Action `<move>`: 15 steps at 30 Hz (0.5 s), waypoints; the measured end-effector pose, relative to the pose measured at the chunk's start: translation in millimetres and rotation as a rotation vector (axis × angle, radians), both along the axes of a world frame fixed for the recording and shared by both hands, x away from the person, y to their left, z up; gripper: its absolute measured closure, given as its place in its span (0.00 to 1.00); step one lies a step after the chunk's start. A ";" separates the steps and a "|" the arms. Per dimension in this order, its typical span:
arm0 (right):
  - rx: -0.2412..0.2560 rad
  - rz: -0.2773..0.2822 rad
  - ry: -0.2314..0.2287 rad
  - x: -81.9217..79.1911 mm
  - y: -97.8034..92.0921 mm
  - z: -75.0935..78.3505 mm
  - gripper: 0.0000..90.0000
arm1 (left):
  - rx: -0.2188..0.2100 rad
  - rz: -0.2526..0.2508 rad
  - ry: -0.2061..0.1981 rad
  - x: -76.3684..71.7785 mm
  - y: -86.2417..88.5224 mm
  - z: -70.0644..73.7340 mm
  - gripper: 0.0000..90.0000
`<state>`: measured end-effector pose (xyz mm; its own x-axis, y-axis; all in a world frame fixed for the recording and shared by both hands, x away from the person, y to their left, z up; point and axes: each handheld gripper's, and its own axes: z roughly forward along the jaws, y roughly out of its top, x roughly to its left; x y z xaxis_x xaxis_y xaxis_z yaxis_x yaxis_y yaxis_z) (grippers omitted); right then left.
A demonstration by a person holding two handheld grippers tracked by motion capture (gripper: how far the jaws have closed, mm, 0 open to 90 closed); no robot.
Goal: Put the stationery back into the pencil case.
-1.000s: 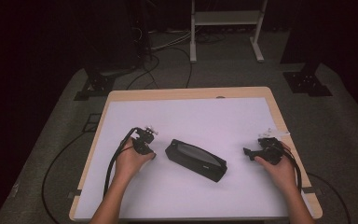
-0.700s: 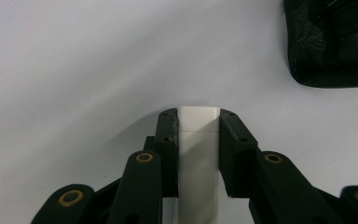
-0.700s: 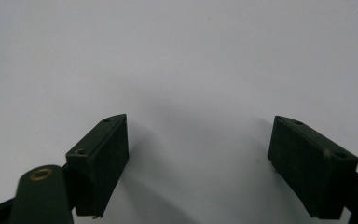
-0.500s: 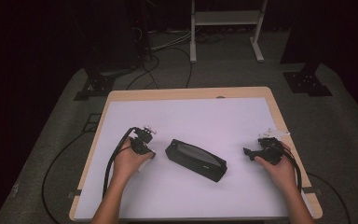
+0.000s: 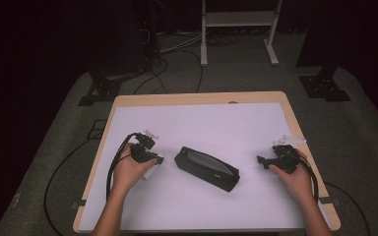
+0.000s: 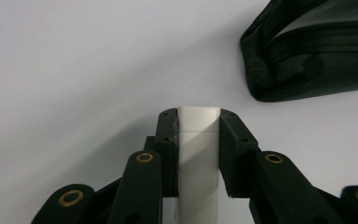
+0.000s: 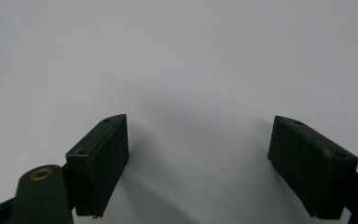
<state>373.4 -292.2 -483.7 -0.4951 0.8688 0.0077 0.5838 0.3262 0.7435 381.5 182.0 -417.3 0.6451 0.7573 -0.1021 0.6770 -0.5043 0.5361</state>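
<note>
Your left gripper (image 6: pixel 198 135) was clamped on a white block (image 6: pixel 198 154), its two jaws pressed flat against the block's sides with the squared end showing between the tips. In the high view that gripper (image 5: pixel 150 160) sat at the left of the table (image 5: pixel 197 101), low over the white sheet, with your left hand (image 5: pixel 130 169) wrapped round it. The black pouch (image 5: pixel 206 168) lay near the middle of the sheet, slanting from far left to near right, just to the right of the held block and apart from it; in the left gripper view its zipped edge (image 6: pixel 317 42) showed beyond the jaws at the upper right. Your right gripper (image 7: pixel 198 163) stood with its jaws wide apart and nothing between them, over bare sheet. In the high view it (image 5: pixel 275 160) rested at the right of the table, well apart from the pouch, held by your right hand (image 5: pixel 293 174). The step in hand was, by judgement, the carrying of the block toward the pouch, with the pouch itself untouched. Whether the zip was open could not be told. The next move would likely have called for your right gripper to come left and steady or open the pouch, so that the block could be fed in end first.
</note>
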 end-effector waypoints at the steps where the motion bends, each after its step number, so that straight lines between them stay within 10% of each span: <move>1: 0.000 0.000 0.000 0.0 0.0 0.0 0.21 | -0.007 -0.005 -0.006 -0.2 0.8 1.4 0.79; 15: 0.000 0.000 0.000 0.1 -0.1 0.0 0.21 | -0.150 -0.053 -0.135 -8.6 3.6 25.1 0.79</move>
